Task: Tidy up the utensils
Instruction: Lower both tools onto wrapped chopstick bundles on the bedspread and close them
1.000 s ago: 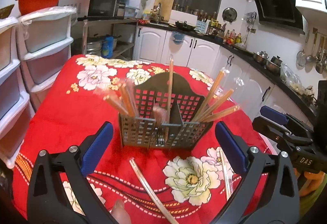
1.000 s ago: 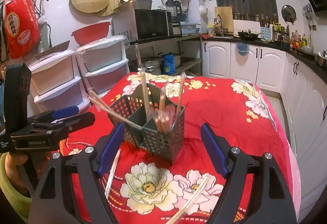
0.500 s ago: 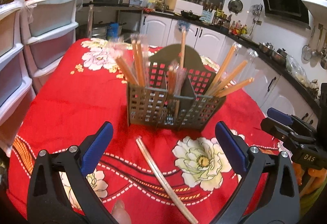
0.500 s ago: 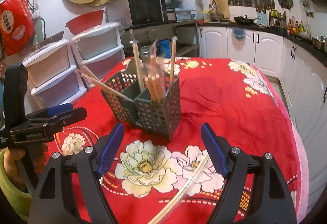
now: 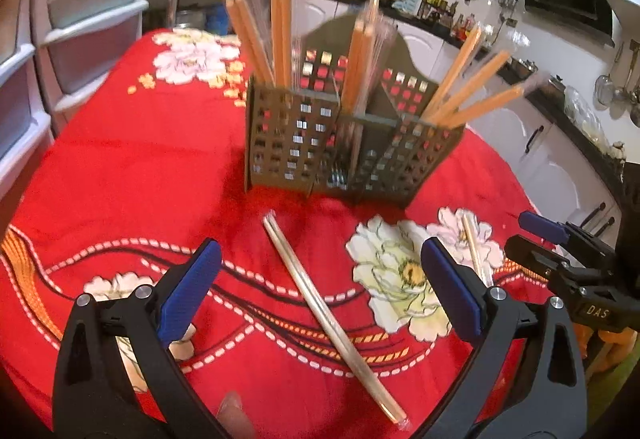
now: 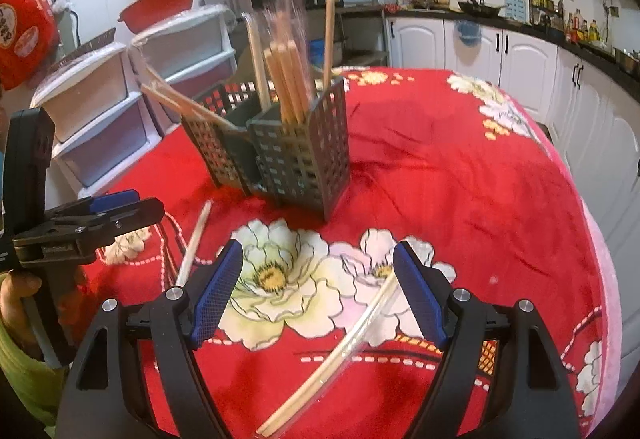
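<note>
Lying between each wide-apart hand-held gripper's (image 5: 320, 291) fingers, unclamped: a wrapped chopstick pair (image 5: 332, 319) on the tablecloth (image 5: 120, 167).

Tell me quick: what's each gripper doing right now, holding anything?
Left gripper: open, empty, above a wrapped chopstick pair on the cloth.
Right gripper: open, empty, above another wrapped pair.

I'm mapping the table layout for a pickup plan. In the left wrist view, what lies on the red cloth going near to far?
Left gripper with open jaws → wrapped pair of pale chopsticks lying diagonally → dark perforated utensil caddy holding upright wooden chopsticks → white kitchen cabinets.
</note>
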Motion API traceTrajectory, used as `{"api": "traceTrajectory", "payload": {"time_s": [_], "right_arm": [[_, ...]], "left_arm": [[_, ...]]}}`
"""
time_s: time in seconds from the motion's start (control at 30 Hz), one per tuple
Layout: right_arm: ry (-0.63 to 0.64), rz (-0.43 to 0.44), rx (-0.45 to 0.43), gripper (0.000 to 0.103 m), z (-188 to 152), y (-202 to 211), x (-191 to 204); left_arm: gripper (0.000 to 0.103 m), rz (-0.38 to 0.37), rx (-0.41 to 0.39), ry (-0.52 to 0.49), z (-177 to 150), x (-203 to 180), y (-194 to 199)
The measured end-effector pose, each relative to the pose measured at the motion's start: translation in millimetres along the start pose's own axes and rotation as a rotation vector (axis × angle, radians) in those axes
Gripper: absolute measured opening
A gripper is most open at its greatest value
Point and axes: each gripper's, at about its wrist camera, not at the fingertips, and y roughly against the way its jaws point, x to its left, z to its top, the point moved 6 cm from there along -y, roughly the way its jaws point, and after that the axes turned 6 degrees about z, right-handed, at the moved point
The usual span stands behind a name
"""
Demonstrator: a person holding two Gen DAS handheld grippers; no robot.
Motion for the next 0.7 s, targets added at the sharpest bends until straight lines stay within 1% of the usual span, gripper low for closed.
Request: {"api": "traceTrajectory", "payload": {"time_s": [0.17, 0.23, 0.3, 0.43, 0.47, 0.5, 0.7], "right_arm": [[-0.025, -0.006, 0.035, 0.075, -10, -11, -9], [-0.034, -0.007, 0.052, 0.075, -14, -16, -13], [-0.044, -0.008, 0.069, 0.075, -17, -20, -17], [-0.076, -0.012, 0.106, 0.075, -23, -28, -27], [-0.087, -0.013, 0.115, 0.075, -25, -30, -30], [-0.1, -0.013, 0.128, 0.075, -25, -34, -34], [-0.152, -0.033, 0.182, 0.068, -24, -54, -56]], "left_arm": [[0.091, -0.014, 0.056, 0.018, -12, 4, -16], [0.087, -0.027, 0.077, 0.027, -15, 4, -22], [0.079, -0.032, 0.101, 0.039, -17, 5, -29], [0.073, -0.067, 0.159, 0.077, -19, 7, -45], [0.066, -0.068, 0.169, 0.086, -19, 8, -49], [0.063, -0.062, 0.178, 0.099, -18, 11, -53], [0.058, -0.053, 0.187, 0.131, -9, 18, -63]]}}
